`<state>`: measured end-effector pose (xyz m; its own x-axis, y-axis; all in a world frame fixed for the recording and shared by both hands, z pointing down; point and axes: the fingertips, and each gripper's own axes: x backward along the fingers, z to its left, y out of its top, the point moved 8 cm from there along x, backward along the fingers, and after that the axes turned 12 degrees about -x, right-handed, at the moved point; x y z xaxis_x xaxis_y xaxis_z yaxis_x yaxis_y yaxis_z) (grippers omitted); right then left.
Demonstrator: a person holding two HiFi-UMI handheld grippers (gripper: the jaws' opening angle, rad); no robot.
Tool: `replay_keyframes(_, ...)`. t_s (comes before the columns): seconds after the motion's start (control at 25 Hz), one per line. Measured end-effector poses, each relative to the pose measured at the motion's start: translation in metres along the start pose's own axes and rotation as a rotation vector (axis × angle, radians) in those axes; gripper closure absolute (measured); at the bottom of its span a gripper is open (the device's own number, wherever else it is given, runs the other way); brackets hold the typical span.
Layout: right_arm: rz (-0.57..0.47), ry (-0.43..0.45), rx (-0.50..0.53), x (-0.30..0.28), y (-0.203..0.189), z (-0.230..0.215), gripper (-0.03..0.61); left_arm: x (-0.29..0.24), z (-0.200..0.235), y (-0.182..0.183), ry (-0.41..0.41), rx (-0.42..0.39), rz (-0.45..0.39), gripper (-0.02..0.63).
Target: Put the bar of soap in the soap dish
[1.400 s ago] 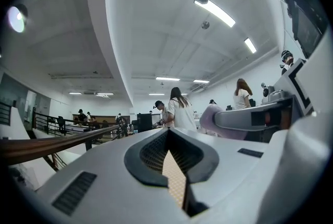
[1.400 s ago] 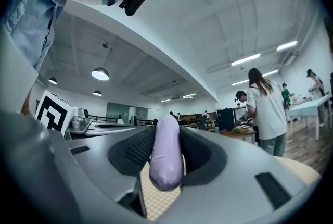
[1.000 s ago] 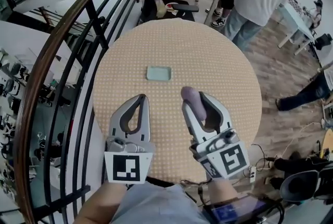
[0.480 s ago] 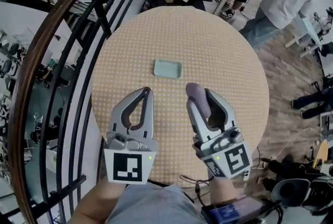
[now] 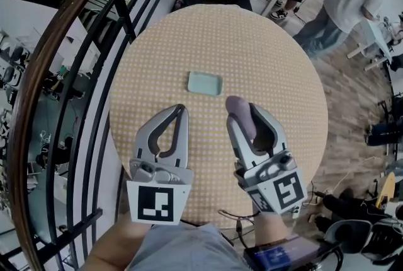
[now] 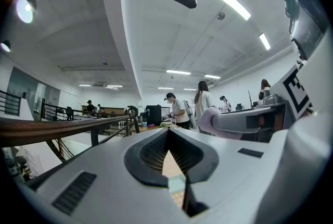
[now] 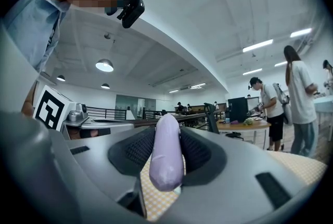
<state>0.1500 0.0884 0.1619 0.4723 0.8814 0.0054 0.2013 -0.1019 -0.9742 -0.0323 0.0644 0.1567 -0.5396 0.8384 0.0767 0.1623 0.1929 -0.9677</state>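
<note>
1. A dark railing (image 5: 39, 77) curves left of the round, dotted bench (image 5: 271, 62).
2. Left gripper (image 5: 180, 111): its own view shows the fingers closed tip to tip, empty.
3. Only the head view shows the pale-green soap dish (image 5: 204, 83) whole, mid-bench.
4. Right gripper (image 5: 244, 116) fingers clamp the purple bar of soap (image 5: 236, 109), short of the dish.

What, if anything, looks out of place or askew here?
Nothing stands out. The soap dish lies flat and empty on the table; the right claw grips the soap bar; the left claw is shut, empty.
</note>
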Motion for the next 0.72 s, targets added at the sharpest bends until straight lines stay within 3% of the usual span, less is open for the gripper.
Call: replay_keyframes(0.72, 0.102, 0.006, -0.034, -0.066, -0.050, -0.045, 0.417, -0.034, 0.029, -0.062, 0.005, 0.054, 0.090, 0.604)
